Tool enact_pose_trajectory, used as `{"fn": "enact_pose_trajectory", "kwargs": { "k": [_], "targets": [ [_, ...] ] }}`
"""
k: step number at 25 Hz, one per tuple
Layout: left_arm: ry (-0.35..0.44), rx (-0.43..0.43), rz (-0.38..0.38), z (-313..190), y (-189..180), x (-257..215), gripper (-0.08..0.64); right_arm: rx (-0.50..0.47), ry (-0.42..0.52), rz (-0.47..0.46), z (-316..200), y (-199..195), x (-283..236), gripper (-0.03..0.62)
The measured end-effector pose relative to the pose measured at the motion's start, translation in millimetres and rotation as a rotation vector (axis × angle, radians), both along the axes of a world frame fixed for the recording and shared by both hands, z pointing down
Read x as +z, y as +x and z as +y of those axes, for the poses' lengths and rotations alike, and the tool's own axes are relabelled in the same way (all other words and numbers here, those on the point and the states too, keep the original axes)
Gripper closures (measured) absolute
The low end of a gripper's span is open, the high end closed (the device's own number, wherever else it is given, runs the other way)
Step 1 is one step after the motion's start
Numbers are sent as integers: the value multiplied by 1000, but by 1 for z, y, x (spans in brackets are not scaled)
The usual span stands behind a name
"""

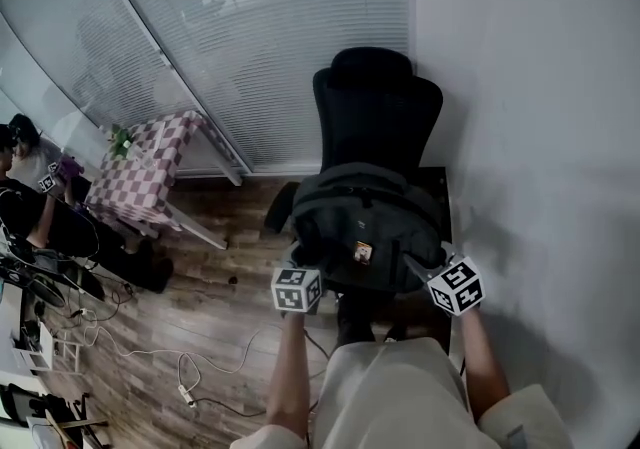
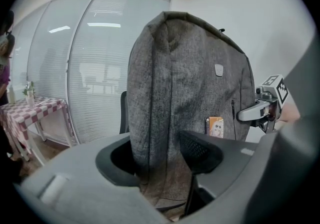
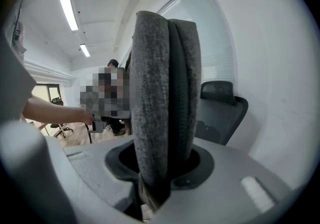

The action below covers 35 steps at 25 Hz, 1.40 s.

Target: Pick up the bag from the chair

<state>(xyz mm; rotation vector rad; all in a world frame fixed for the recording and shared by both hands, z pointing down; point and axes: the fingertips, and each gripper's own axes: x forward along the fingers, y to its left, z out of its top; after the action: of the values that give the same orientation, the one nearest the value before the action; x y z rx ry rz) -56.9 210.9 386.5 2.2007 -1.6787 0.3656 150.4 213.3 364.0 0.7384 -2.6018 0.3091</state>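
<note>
A grey backpack [image 1: 365,227] stands upright in front of the black office chair [image 1: 377,107], between my two grippers. The left gripper [image 1: 305,272] is shut on its left side and the right gripper [image 1: 435,272] is shut on its right side. In the left gripper view the backpack [image 2: 185,88] fills the middle, its fabric pinched in the left gripper [image 2: 165,178], and the right gripper [image 2: 262,108] shows at its far edge. The right gripper view has the backpack [image 3: 165,103] edge-on, clamped in the right gripper [image 3: 152,188]. The chair seat is hidden under the bag.
A white wall runs close along the right. A glass wall with blinds [image 1: 250,27] stands behind the chair. A small table with a checked cloth [image 1: 145,172] is at the left, with people [image 1: 40,207] beside it. Cables [image 1: 150,347] lie on the wooden floor.
</note>
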Motion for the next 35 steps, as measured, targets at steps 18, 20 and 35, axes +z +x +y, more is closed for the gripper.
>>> {"fn": "enact_pose_trajectory", "kwargs": {
  "k": [18,20,35],
  "targets": [
    [1,17,-4,8,5,-1,301,16,5,-4,13,5,-1,468],
    [0,15,-2,7,5,0,301,15,5,-1,10,4,-1,468],
    [0,-5,-4,1,2,3,301,-1,7,2,2,2,2,468]
  ]
}}
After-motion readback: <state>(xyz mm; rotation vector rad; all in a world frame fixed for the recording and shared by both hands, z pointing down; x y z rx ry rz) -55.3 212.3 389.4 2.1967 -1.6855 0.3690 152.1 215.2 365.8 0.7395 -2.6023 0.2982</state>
